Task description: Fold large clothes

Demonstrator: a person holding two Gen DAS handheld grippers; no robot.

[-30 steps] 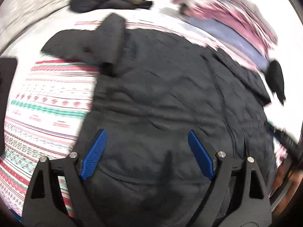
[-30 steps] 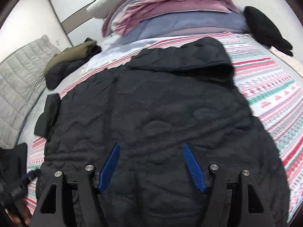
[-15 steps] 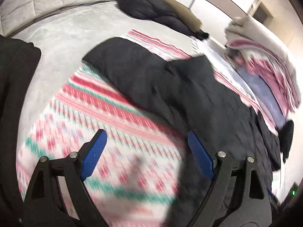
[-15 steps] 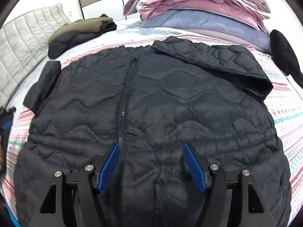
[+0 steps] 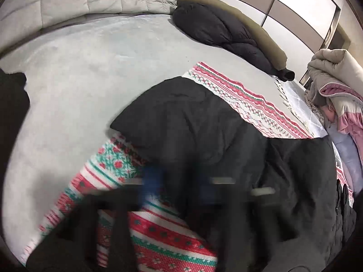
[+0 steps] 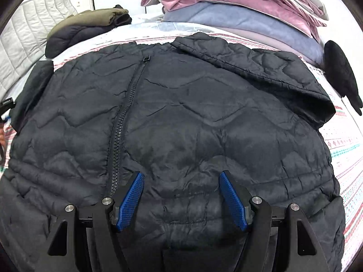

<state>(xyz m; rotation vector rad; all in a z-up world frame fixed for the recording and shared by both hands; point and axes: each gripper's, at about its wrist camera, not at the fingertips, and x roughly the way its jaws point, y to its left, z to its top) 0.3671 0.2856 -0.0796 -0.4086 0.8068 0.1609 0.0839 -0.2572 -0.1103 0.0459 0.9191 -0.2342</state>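
Note:
A large black quilted jacket (image 6: pixel 192 122) lies spread on a striped patterned blanket (image 6: pixel 342 145), zipper up the front and one sleeve folded across the top right. My right gripper (image 6: pixel 181 188) is open and empty just above the jacket's lower front. In the left wrist view the jacket's left sleeve (image 5: pixel 181 122) stretches out over the blanket (image 5: pixel 158 233). My left gripper (image 5: pixel 179 185) is heavily blurred by motion at the sleeve's lower edge; its jaws look narrower than before, and whether they hold cloth cannot be told.
A folded olive and dark coat (image 5: pixel 229 31) lies on the grey bedsheet (image 5: pixel 86 63) at the far side. A stack of pink and blue bedding (image 6: pixel 245 13) stands at the head. A black item (image 6: pixel 340 72) lies at the right edge.
My left gripper has swung left from the jacket body to the outstretched sleeve and its jaws have narrowed. My right gripper has moved lower and closer to the jacket front.

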